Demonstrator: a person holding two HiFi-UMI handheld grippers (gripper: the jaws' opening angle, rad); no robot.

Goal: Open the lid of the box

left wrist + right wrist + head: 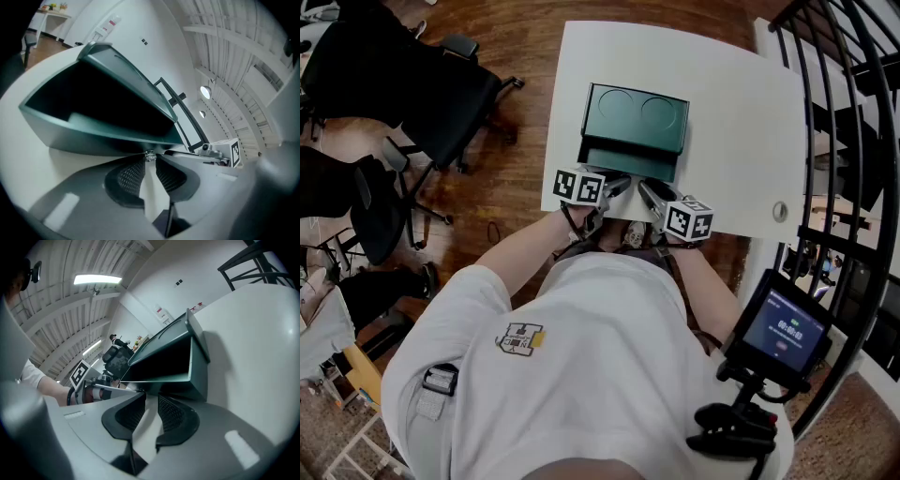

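A dark green box (630, 161) sits on the white table (741, 122). Its lid (636, 114), which has two round recesses, is tilted up at the back, so the dark inside faces me. From the left gripper view the lid (126, 70) slants above the box's front wall (84, 138). My left gripper (622, 183) and right gripper (645, 190) sit side by side at the box's near edge. Both are open by a narrow gap, with only table showing between the pads (129, 176) (176, 413). A small metal piece (150, 156) sits at the left tips. Neither gripper touches the lid.
Black office chairs (422, 84) stand on the wood floor to the left. A black metal railing (853, 112) runs along the table's right side. A small screen on a mount (783, 328) hangs at the lower right. A round grommet (780, 211) sits in the table's right edge.
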